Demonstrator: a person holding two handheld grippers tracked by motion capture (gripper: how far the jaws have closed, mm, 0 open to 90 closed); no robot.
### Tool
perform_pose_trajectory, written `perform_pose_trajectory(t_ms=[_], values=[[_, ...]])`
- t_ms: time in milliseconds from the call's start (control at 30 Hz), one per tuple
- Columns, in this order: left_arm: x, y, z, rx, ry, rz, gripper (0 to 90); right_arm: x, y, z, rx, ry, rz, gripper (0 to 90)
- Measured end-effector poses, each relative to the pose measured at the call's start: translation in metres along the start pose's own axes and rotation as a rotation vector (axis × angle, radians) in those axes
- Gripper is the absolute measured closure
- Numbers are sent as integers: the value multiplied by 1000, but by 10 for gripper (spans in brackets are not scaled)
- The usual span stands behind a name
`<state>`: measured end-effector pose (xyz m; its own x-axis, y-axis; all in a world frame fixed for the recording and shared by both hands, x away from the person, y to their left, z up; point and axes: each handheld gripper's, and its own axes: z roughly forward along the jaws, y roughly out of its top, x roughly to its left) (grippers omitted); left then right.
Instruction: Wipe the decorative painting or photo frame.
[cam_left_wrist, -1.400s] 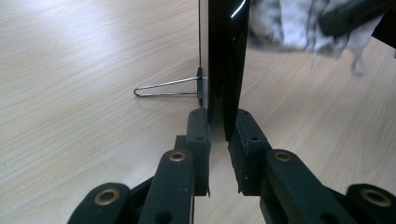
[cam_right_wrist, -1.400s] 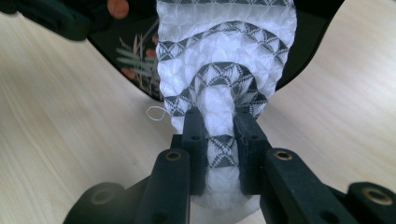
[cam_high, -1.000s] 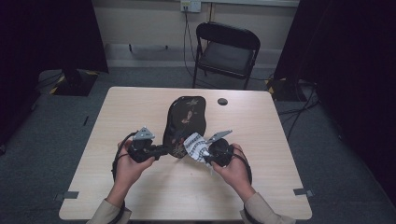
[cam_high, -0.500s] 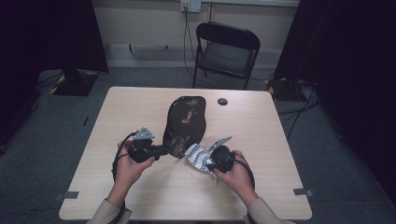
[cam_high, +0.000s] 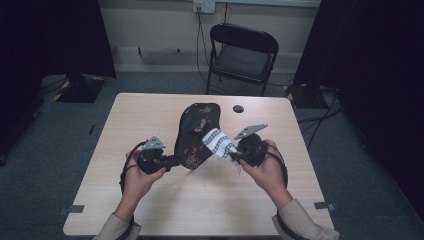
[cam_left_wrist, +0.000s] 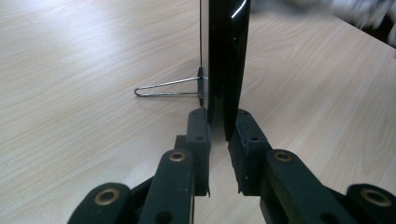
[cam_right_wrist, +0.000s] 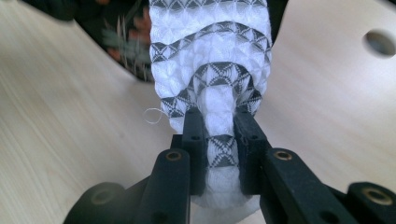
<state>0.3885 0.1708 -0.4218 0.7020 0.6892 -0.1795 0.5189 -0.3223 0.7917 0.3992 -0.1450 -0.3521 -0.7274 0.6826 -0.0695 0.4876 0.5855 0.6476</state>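
The right gripper (cam_right_wrist: 218, 135), in a hand (cam_high: 267, 167) raised off the table (cam_high: 150, 110), clamps its jaws on a white cloth (cam_right_wrist: 212, 60) with grey patterned bands, stretched up from the jaws toward a dark floral board (cam_high: 196, 135). The left gripper (cam_left_wrist: 218, 140), held low in the other hand (cam_high: 137, 177), pinches that board's lower edge, keeping it upright; a wire stand (cam_left_wrist: 168, 88) sits just beside the jaws, possibly attached. No writing is legible.

Black floral-patterned board (cam_high: 196, 135) upright on edge on the table, white-and-grey patterned cloth (cam_high: 218, 143) against its face.
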Motion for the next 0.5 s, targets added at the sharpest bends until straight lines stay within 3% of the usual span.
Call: perform_pose_trajectory(t_ms=[133, 300, 500], values=[[0, 0, 0, -1, -1, 0, 787, -4, 25, -27, -60, -31, -20, 775], [1, 0, 0, -4, -2, -3, 787, -2, 52, -48, -112, -50, -46, 775], [1, 0, 0, -6, -3, -3, 787, 10, 73, -50, -142, -42, -82, 775]])
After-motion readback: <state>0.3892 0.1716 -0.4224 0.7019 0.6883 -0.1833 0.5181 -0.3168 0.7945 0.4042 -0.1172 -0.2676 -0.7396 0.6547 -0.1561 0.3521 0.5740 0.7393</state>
